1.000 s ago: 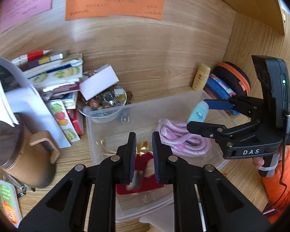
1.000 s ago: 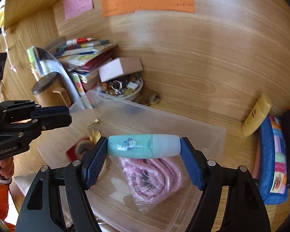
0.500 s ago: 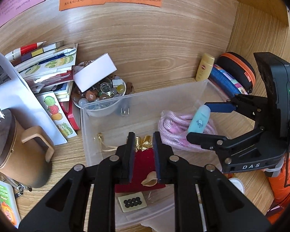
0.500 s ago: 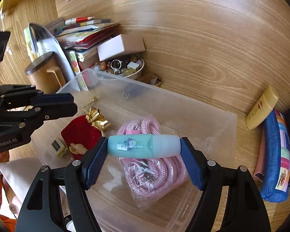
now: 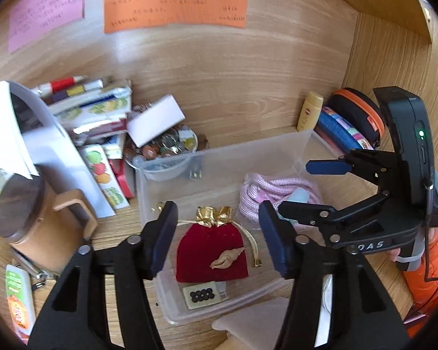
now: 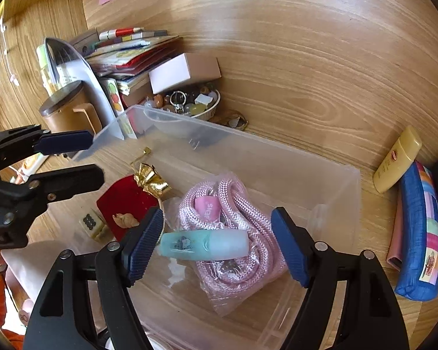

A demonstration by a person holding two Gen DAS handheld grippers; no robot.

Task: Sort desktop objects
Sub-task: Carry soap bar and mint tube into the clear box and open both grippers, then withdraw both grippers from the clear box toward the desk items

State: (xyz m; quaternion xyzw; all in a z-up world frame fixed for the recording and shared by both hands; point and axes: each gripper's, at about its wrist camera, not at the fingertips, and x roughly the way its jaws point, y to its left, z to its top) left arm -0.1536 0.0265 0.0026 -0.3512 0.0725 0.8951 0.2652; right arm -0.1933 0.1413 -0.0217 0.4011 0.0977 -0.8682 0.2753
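A clear plastic bin (image 5: 289, 143) (image 6: 330, 180) holds a red velvet pouch with a gold top (image 5: 211, 253) (image 6: 122, 201), a bagged pink rope (image 5: 274, 189) (image 6: 236, 221) and a small dotted card (image 5: 202, 294). My left gripper (image 5: 217, 236) is open and empty over the pouch. My right gripper (image 6: 217, 245) is open over the bin; a light-blue tube (image 6: 204, 246) lies on the rope between its fingers, touching the left pad only. In the left wrist view the right gripper (image 5: 300, 186) reaches in from the right.
A brown lidded mug (image 5: 35, 218), stacked booklets and packets (image 5: 90, 108), a white box (image 5: 156, 124) and a bowl of trinkets (image 5: 166, 148) crowd the left. A yellow tube (image 6: 397, 163), a blue pencil case (image 6: 420, 233) and an orange-rimmed case (image 5: 359, 113) lie right of the bin.
Both grippers have opened. The right one has let the light-blue tube drop onto the pink rope in the bin. The left one has spread its fingers over the red pouch.
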